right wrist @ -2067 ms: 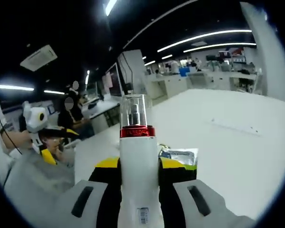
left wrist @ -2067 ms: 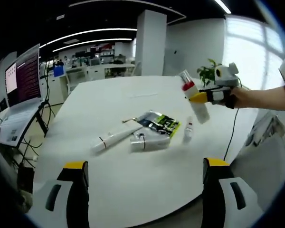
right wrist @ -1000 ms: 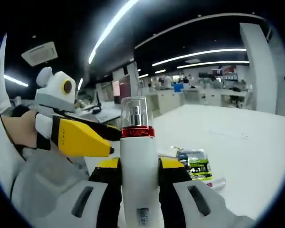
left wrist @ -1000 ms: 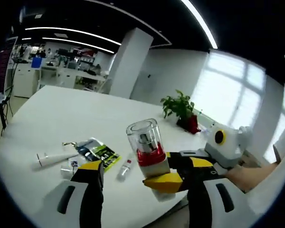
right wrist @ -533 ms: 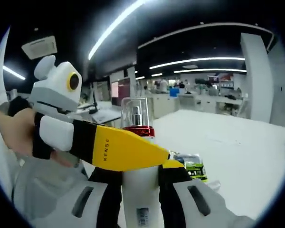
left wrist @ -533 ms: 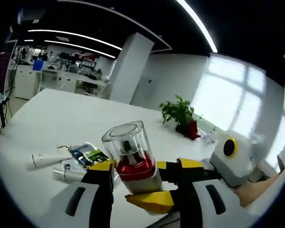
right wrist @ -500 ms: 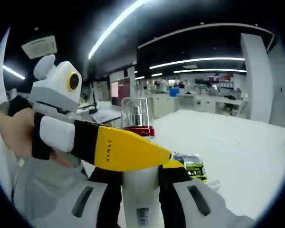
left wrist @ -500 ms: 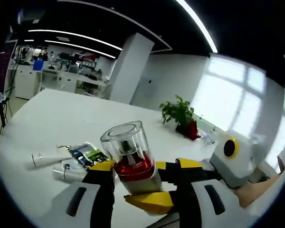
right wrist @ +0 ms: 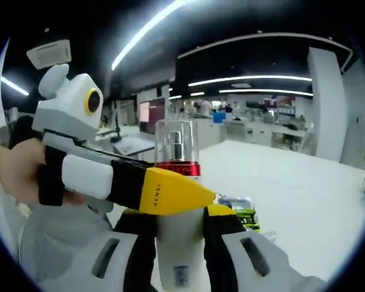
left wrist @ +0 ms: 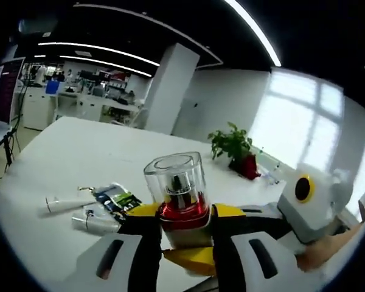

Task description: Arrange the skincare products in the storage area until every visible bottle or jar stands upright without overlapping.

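Above the table [left wrist: 67,158], a bottle [left wrist: 181,201] with a clear cap and red collar is held in the air between both tongs. Largest first: the white table carries the rest of the products, namely a green-and-black sachet [left wrist: 118,198] and two tubes [left wrist: 67,202] lying on their sides, close together and possibly overlapping at the sachet's edge. A potted plant [left wrist: 234,146] stands at the far side.

Right tongs [right wrist: 179,222] are clamped on the bottle's white body, seen in the right gripper view with the bottle [right wrist: 177,182] rising upright between the jaws. Left tongs [left wrist: 181,225] have changed most: two seconds ago they hung wide apart well away from the bottle; one second ago they were drawing alongside; now their yellow-tipped jaws sit on either side of the red collar, apparently touching it. In the right gripper view the left tongs [right wrist: 170,193] cross in front of the bottle at that same height. Whether they grip firmly or merely bracket the collar cannot be told.

Interpretation: this reads as a hand-over or a two-handed hold, probably to reorient the bottle before setting it upright on the table. None of the products stands upright yet, so the task is at an early stage.
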The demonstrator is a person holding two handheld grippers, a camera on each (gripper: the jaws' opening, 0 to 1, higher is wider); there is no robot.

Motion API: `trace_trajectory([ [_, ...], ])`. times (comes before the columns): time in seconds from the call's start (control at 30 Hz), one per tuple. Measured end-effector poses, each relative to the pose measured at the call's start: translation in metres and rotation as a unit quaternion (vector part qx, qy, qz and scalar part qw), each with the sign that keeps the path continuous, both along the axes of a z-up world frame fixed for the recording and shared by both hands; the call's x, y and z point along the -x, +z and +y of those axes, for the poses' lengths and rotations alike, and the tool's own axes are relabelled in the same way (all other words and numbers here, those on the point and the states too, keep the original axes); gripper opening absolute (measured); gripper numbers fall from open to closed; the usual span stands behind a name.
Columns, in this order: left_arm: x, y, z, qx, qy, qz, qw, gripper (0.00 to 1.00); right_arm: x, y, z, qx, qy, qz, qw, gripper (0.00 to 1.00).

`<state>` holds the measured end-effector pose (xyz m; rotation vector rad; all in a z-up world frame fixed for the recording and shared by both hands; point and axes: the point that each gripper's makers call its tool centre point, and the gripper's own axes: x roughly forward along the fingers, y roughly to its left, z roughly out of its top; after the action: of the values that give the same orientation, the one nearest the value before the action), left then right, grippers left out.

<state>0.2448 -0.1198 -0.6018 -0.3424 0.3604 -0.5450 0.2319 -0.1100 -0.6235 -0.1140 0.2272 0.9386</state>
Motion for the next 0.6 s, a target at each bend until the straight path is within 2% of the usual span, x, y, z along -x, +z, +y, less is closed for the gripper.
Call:
trace_trajectory([
  [0.07, 0.001, 0.004, -0.001, 0.022, -0.016, 0.004, 0.9996, 0.25, 0.002, 0.005, 0.001, -0.013, 0.003, 0.002, 0.9999, 0.29],
  [0.17, 0.006, 0.010, -0.001, 0.023, -0.074, -0.010, 0.9970, 0.24, 0.006, 0.009, 0.002, -0.026, 0.026, 0.011, 0.9993, 0.30],
  [0.2, 0.008, 0.011, 0.000, 0.023, -0.086, -0.010, 0.9960, 0.24, 0.011, 0.012, 0.004, -0.029, 0.045, 0.011, 0.9985, 0.30],
  [0.37, 0.020, 0.025, -0.001, 0.041, -0.168, -0.023, 0.9846, 0.24, 0.021, 0.025, 0.006, -0.073, 0.110, 0.036, 0.9906, 0.32],
  [0.43, 0.026, 0.033, -0.002, 0.059, -0.200, -0.027, 0.9776, 0.24, 0.025, 0.030, 0.006, -0.096, 0.144, 0.051, 0.9836, 0.32],
  [0.5, 0.032, 0.045, -0.003, 0.091, -0.226, -0.033, 0.9692, 0.24, 0.032, 0.039, 0.006, -0.117, 0.181, 0.076, 0.9735, 0.32],
  [0.53, 0.034, 0.047, -0.004, 0.098, -0.235, -0.035, 0.9663, 0.24, 0.037, 0.043, 0.007, -0.128, 0.209, 0.091, 0.9652, 0.32],
  [0.57, 0.038, 0.055, -0.005, 0.118, -0.252, -0.041, 0.9596, 0.24, 0.038, 0.045, 0.007, -0.132, 0.216, 0.095, 0.9628, 0.32],
  [0.6, 0.044, 0.060, -0.008, 0.135, -0.273, -0.040, 0.9518, 0.24, 0.043, 0.050, 0.009, -0.140, 0.235, 0.110, 0.9554, 0.32],
])
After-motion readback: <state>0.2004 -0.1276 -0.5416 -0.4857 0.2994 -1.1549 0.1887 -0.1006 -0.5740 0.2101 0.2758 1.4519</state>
